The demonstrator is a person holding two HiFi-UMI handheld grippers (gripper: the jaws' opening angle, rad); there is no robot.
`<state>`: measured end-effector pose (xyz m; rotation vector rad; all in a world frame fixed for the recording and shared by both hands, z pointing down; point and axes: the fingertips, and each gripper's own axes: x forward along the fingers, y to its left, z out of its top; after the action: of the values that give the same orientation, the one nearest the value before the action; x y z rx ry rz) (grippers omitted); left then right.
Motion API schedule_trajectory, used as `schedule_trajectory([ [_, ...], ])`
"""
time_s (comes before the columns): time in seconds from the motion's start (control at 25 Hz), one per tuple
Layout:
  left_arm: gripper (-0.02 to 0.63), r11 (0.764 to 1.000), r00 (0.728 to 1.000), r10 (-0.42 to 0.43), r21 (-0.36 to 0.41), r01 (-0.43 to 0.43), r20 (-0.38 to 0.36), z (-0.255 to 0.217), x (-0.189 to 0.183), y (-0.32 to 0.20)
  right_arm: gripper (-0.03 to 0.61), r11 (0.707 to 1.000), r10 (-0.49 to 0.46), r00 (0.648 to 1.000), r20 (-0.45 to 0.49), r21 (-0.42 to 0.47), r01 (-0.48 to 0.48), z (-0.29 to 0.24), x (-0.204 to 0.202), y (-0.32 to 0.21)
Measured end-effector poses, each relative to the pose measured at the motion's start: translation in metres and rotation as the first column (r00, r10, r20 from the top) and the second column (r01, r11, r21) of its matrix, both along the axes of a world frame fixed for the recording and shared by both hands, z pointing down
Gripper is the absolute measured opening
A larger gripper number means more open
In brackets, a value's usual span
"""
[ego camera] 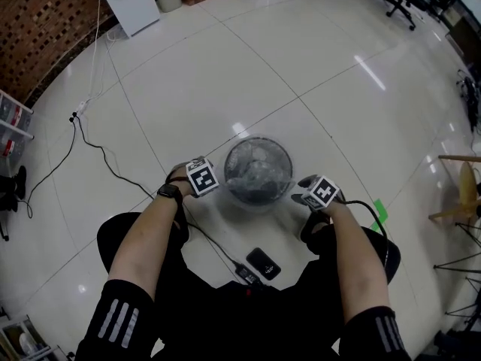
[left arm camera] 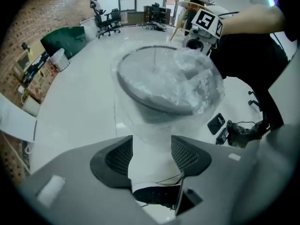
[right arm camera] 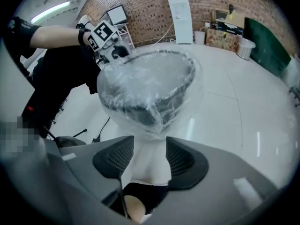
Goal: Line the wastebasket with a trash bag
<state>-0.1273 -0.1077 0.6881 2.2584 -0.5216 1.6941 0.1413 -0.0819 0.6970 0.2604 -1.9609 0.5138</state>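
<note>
The wastebasket (ego camera: 258,173) stands upright on the floor, its round mouth facing up. The clear trash bag (left arm camera: 197,74) is draped over the rim, and its film is loose and crumpled. The basket sits between my two tools, just ahead of the left gripper (left arm camera: 151,153) and just ahead of the right gripper (right arm camera: 150,154), one on either side of the rim. Both pairs of fingers are spread and released, pinching nothing, and the bag's hanging skirt lies just past their tips. The left looks slightly nearer the rim, so I'd judge it has the shorter reach to the film.
</note>
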Motion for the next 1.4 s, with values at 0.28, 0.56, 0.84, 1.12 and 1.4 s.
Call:
schedule_trajectory([
  [0.28,0.252,0.993,0.999,0.009,0.115,-0.004,-0.042,-0.098,-0.006,-0.025,0.225,0.981,-0.021,0.997,0.076,0.193,0.006,-0.111,-0.022,-0.051],
  [0.56,0.236,0.972,0.988,0.085,0.227,-0.054,-0.127,-0.158,0.033,-0.036,0.218,0.985,-0.036,0.991,0.128,0.170,0.014,-0.130,-0.099,-0.049],
  [0.84,0.236,0.974,0.980,0.154,0.185,-0.129,-0.129,-0.139,0.047,-0.035,0.197,0.994,-0.039,0.999,0.008,0.103,0.038,-0.057,-0.146,-0.042],
  [1.12,0.224,0.951,0.967,0.196,0.271,-0.146,-0.165,-0.181,0.052,-0.056,0.146,0.998,-0.062,0.988,-0.138,-0.023,0.059,0.014,-0.161,-0.039],
  [1.4,0.222,0.952,0.959,0.237,0.233,-0.196,-0.159,-0.177,0.055,-0.047,0.146,0.997,-0.064,0.983,-0.172,-0.051,0.056,0.064,-0.174,-0.049],
])
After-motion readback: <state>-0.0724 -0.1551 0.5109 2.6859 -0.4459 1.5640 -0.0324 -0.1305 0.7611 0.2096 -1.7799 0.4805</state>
